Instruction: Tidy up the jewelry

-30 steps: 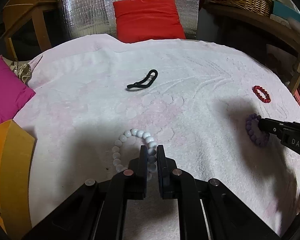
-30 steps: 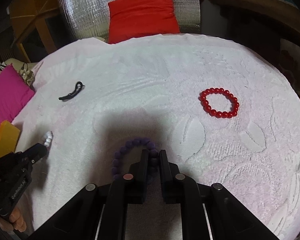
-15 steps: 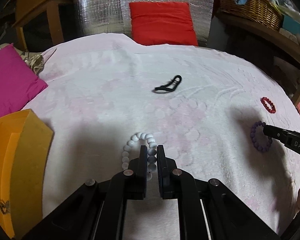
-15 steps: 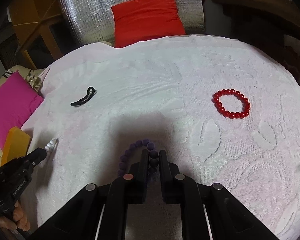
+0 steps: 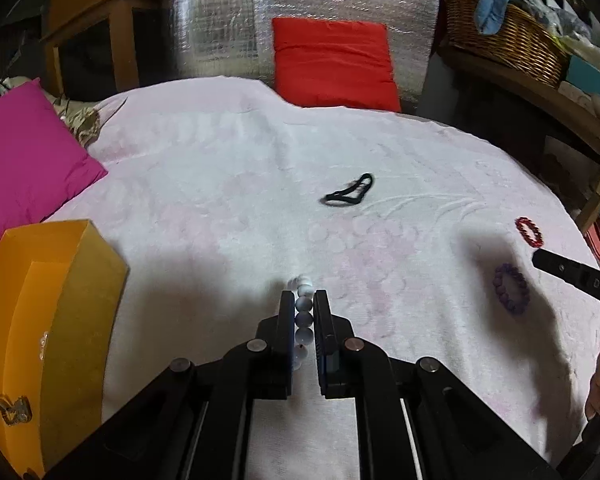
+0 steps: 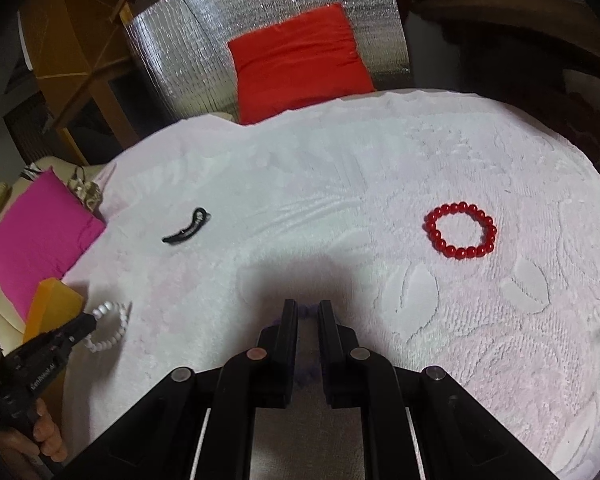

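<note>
My left gripper (image 5: 304,298) is shut on a white bead bracelet (image 5: 305,312), held off the cloth; it also shows hanging from the left gripper (image 6: 86,322) in the right wrist view (image 6: 108,328). A purple bead bracelet (image 5: 511,294) lies on the cloth, below my right gripper (image 5: 540,258). In the right wrist view my right gripper (image 6: 308,310) has a narrow gap and only a sliver of the purple bracelet (image 6: 310,312) shows between the fingers. A red bead bracelet (image 6: 460,230) and a black hair clip (image 6: 186,230) lie on the cloth. An open orange box (image 5: 40,312) stands at the left.
The round table is covered by a pale pink towel (image 5: 240,184). A magenta cushion (image 5: 20,160) lies at the left edge, a red cushion (image 5: 332,64) at the back, a wicker basket (image 5: 504,36) on a shelf at the right.
My left gripper lifted the white bracelet off the cloth and swung towards the orange box. My right gripper rose from the purple bracelet, which stays on the cloth.
</note>
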